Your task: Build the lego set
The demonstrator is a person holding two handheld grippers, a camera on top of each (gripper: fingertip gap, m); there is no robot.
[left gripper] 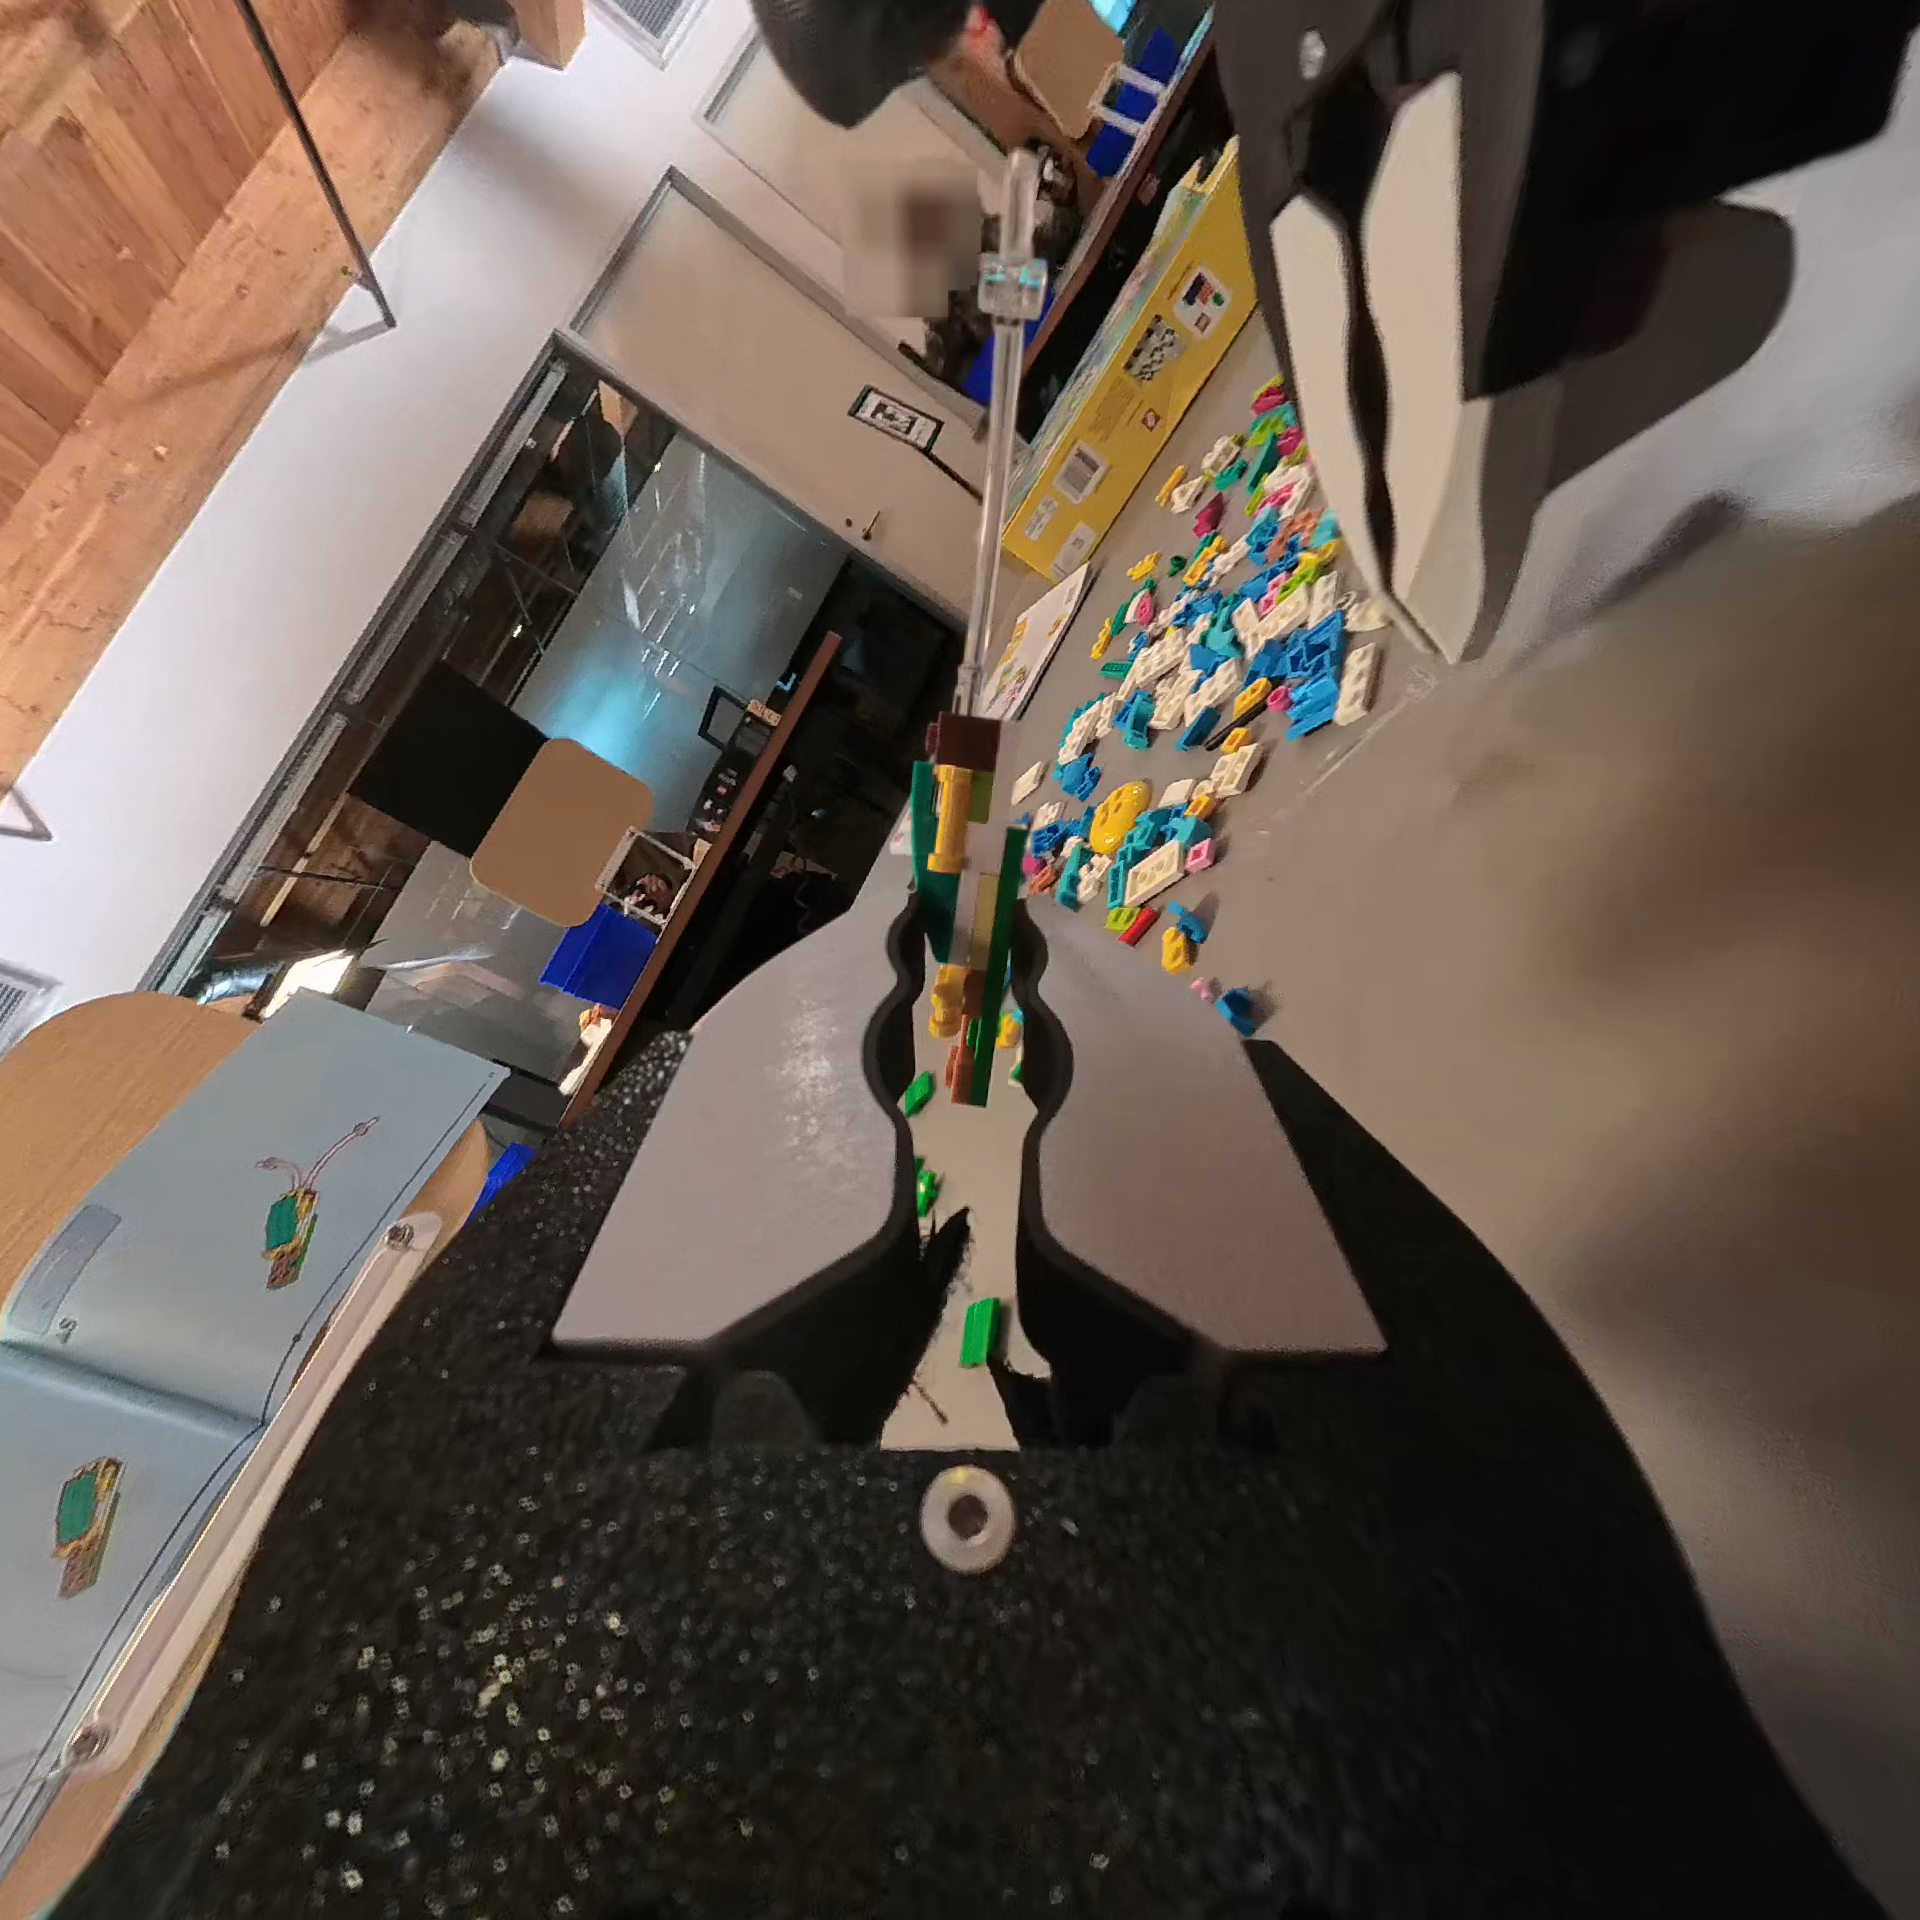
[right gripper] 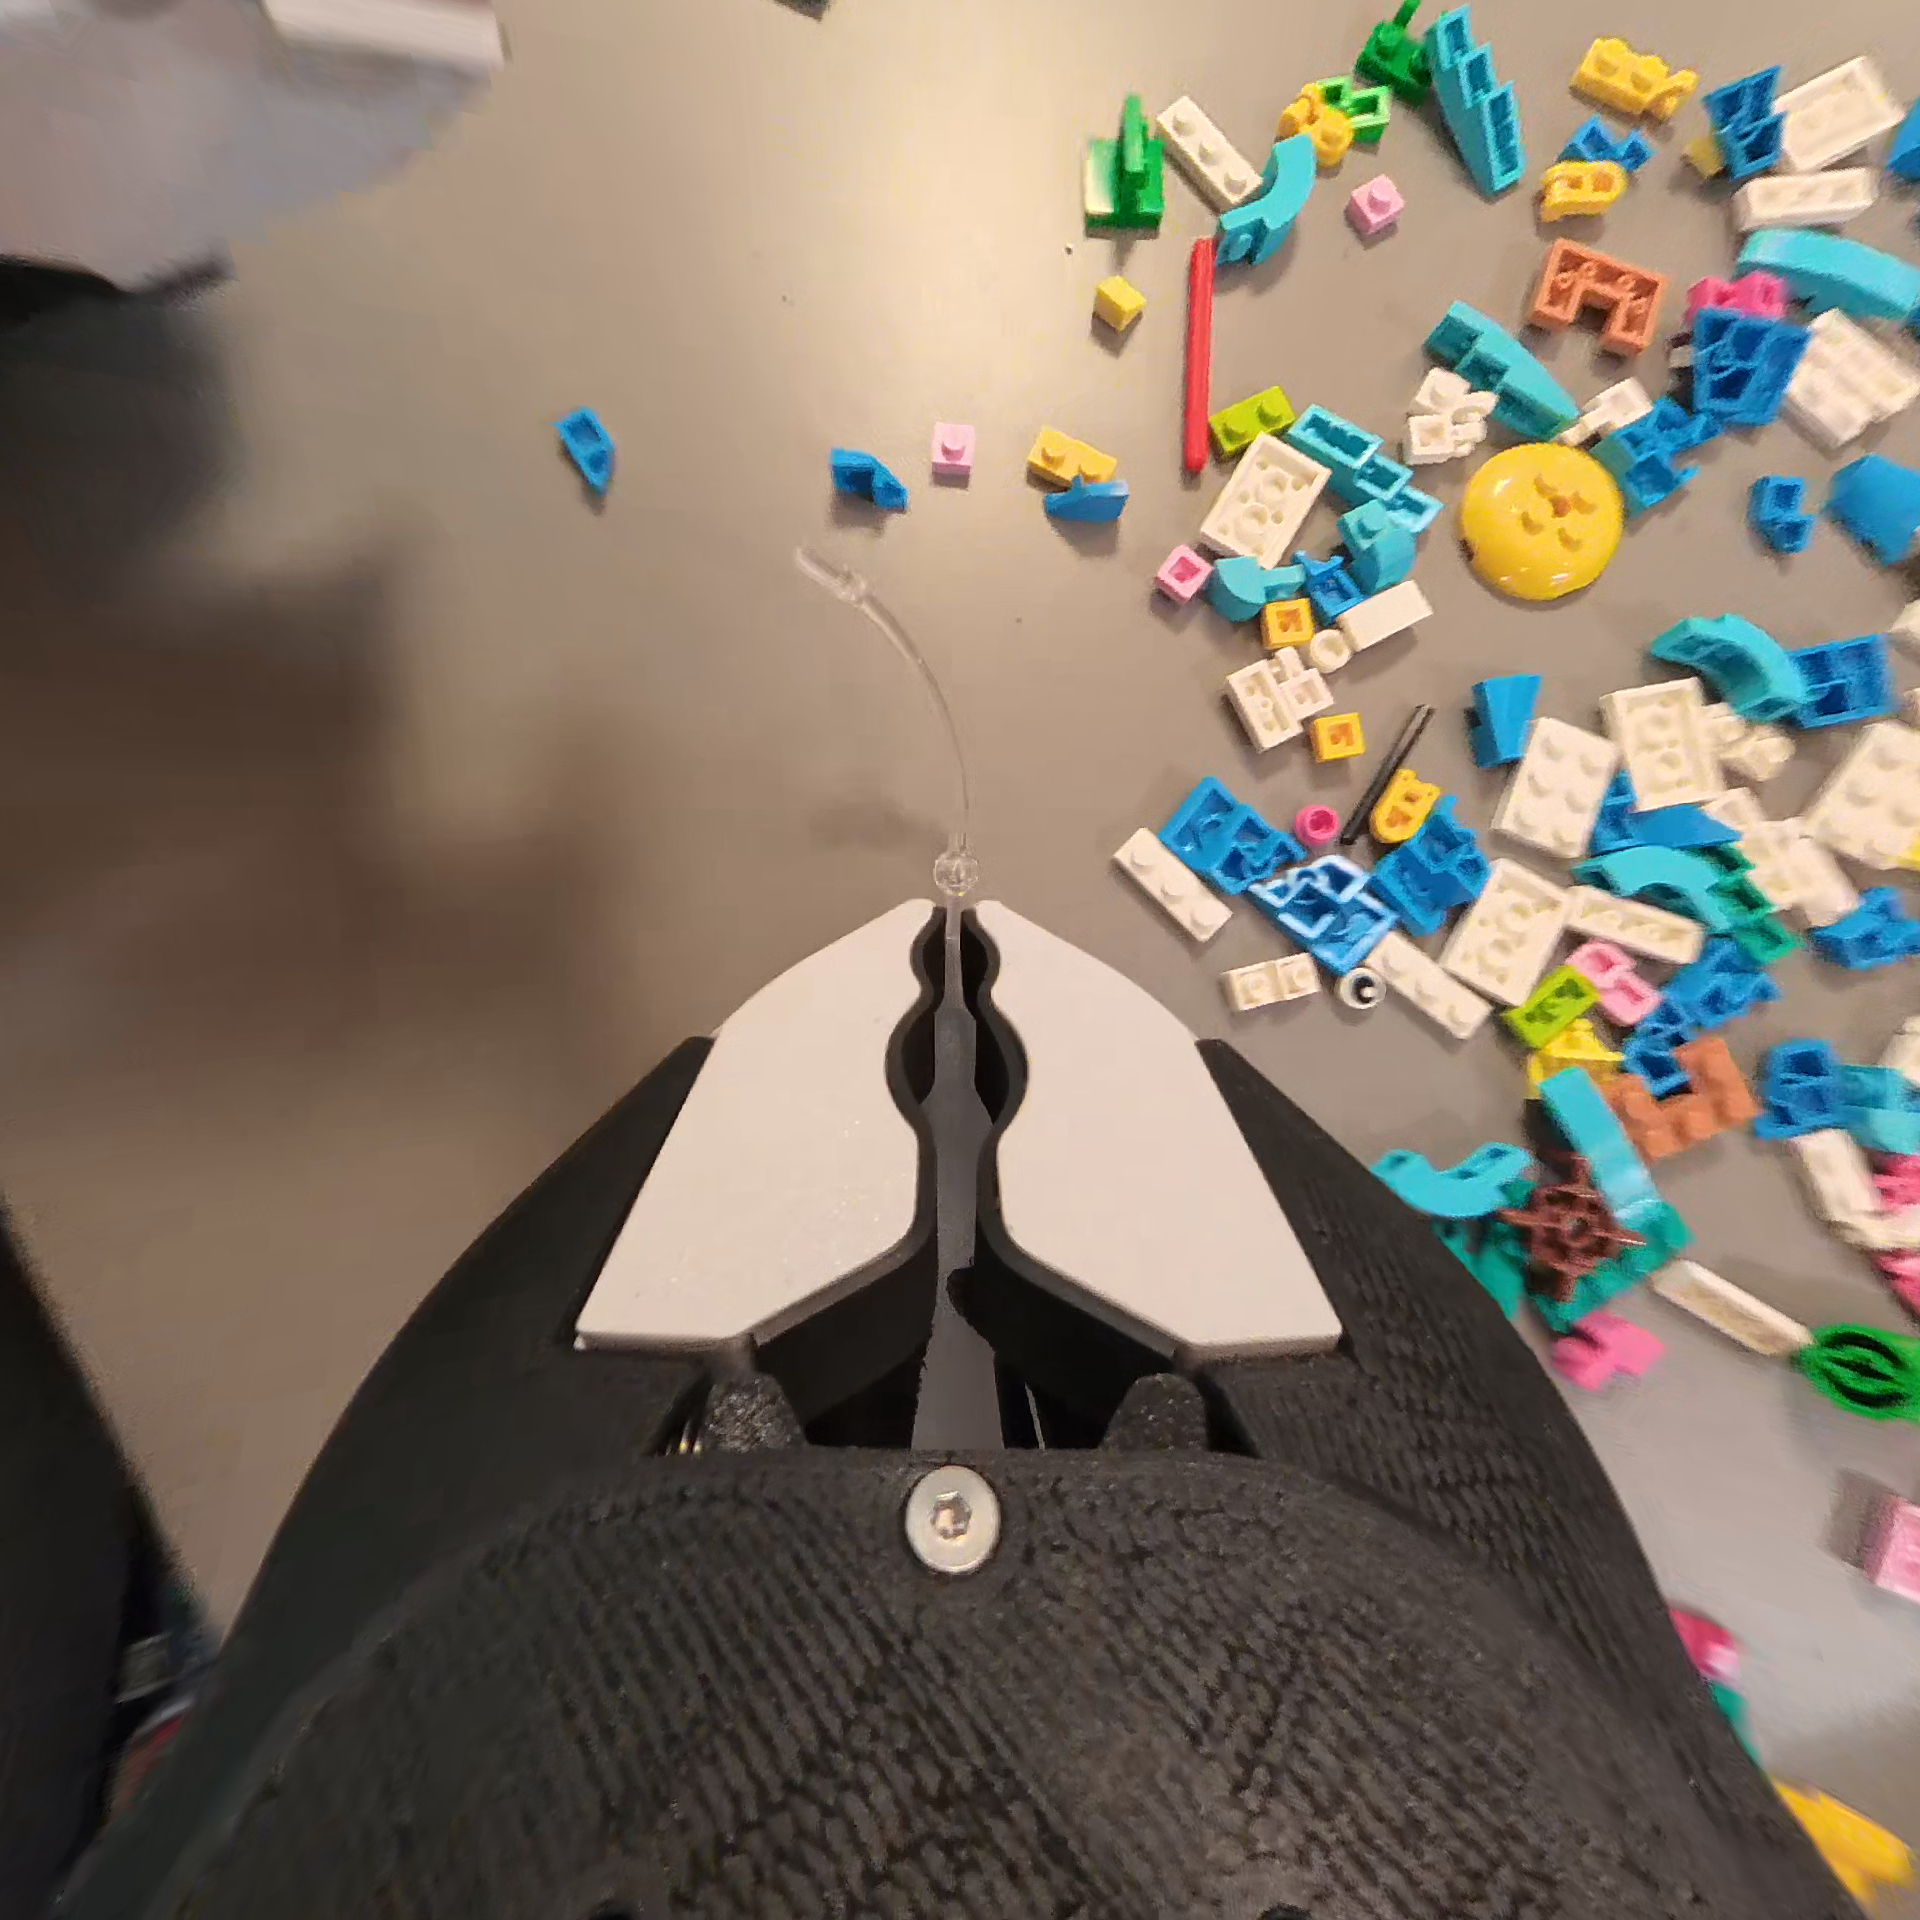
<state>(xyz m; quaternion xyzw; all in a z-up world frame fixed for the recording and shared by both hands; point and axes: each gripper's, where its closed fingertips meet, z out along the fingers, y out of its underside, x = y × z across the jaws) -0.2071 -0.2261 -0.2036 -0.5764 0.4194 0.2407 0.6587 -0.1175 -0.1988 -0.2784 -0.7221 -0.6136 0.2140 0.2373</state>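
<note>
My left gripper [left gripper: 966, 925] is shut on a small lego build [left gripper: 961, 873] with a green plate, yellow parts and a brown block on top. A clear rod [left gripper: 997, 436] stands out of the brown block. My right gripper [right gripper: 954, 906] is shut on a thin clear curved lego piece [right gripper: 935, 707] with a small ball near its base, held above the grey table [right gripper: 623, 312]. The right gripper also shows in the left wrist view [left gripper: 1382, 468], above the loose bricks. Loose bricks [right gripper: 1558, 727] in white, blue, teal, yellow and pink lie scattered on the table.
A yellow lego box [left gripper: 1143, 364] and an instruction sheet [left gripper: 1039, 644] lie beyond the brick pile [left gripper: 1226, 665]. An open instruction booklet [left gripper: 208, 1299] lies at the lower left. A yellow dome piece [right gripper: 1543, 520] and a red bar [right gripper: 1198, 353] lie among the bricks. The left gripper's tips are roughly 12 cm from the right gripper's.
</note>
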